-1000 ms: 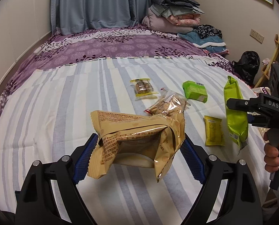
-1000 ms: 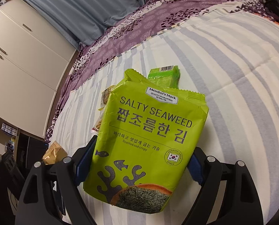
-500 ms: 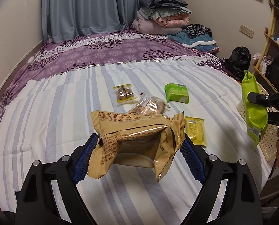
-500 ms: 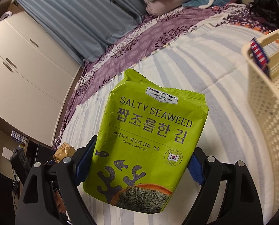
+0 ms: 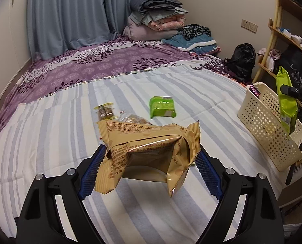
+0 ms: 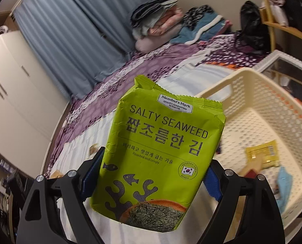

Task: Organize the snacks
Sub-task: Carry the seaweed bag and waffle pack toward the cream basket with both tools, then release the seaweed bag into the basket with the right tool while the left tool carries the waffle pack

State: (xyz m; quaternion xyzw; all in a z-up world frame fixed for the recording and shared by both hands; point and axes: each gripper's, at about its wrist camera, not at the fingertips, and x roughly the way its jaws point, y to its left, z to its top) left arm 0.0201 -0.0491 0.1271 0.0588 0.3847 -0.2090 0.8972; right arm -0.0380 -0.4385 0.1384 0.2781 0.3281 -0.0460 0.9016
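Tan foil, crumpled and torn open at the top, fills the middle of the left wrist view: a snack bag [image 5: 148, 156] clamped between the blue-padded jaws of the left gripper [image 5: 151, 162] and held above the striped bed [image 5: 49, 142]. Beyond it on the sheet lie a green packet [image 5: 162, 109], a small clear-wrapped snack with a yellow edge [image 5: 105, 111] and a clear bag of brown pieces [image 5: 133, 120], partly hidden behind the tan bag. Bare striped sheet spreads to the left and far side, up to a purple floral blanket [image 5: 102, 65].

At the bed's right edge sits a cream perforated basket [image 5: 262, 122]. The right gripper [image 6: 151, 172] holds a lime-green seaweed bag [image 6: 159, 152] upright, its jaws closed on the bag's lower sides. In the left wrist view this bag [image 5: 286, 101] hangs above the basket's near end. Inside the basket [image 6: 258, 122] a yellow packet [image 6: 262, 155] and a light blue wrapper [image 6: 284, 185] lie at the near right; the far half of its floor is bare.
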